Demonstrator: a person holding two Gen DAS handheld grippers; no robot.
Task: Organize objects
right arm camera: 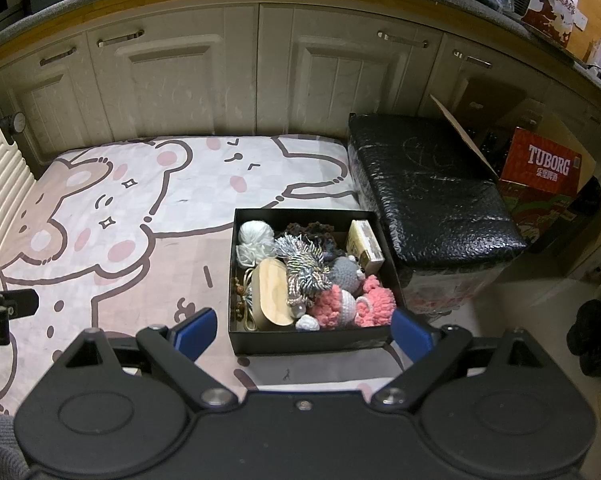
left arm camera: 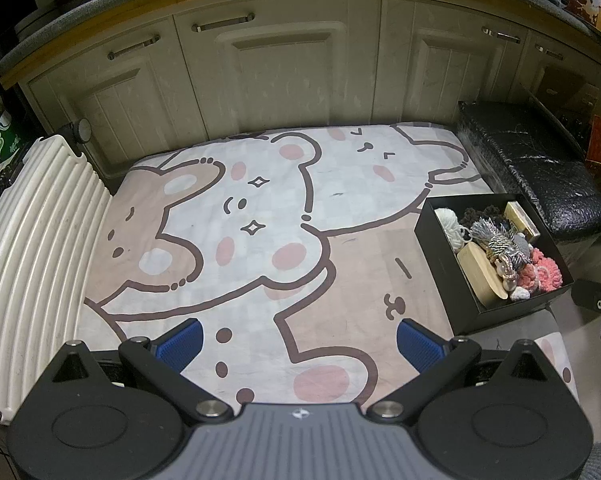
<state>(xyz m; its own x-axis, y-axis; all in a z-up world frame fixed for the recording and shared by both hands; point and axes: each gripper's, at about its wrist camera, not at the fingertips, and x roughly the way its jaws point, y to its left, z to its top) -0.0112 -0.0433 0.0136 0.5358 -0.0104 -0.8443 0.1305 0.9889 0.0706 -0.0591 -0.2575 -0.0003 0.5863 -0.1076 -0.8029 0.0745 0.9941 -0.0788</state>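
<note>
Right wrist view gives you the best look at the black box (right arm camera: 308, 340): it sits on the cartoon blanket (right arm camera: 140, 272) at about 12 o'clock from your right gripper (right arm camera: 302, 334), just beyond the blue fingertips. Both jaws there stand wide apart and hold nothing. In my judgement the box is kept at the blanket's right edge, beside the black wrapped bench (right arm camera: 432, 196), so the large middle of the blanket stays free for laying things out.

Inside, the things are piled together: a white yarn ball (right arm camera: 254, 236) at 10 o'clock in the box, a wooden oval piece (right arm camera: 274, 292) with its long axis running from near to far, a silver tassel bundle (right arm camera: 304, 268) lying across it, pink crochet pieces (right arm camera: 352, 304) at 5 o'clock, and a small cream carton (right arm camera: 365, 245) at 2 o'clock, its long axis also near to far.

Your left gripper (left arm camera: 300, 344) hangs above bare blanket, jaws spread wide and empty (the box is at 2 o'clock from it). A ribbed white case (left arm camera: 36, 248) stands at 9 o'clock.
</note>
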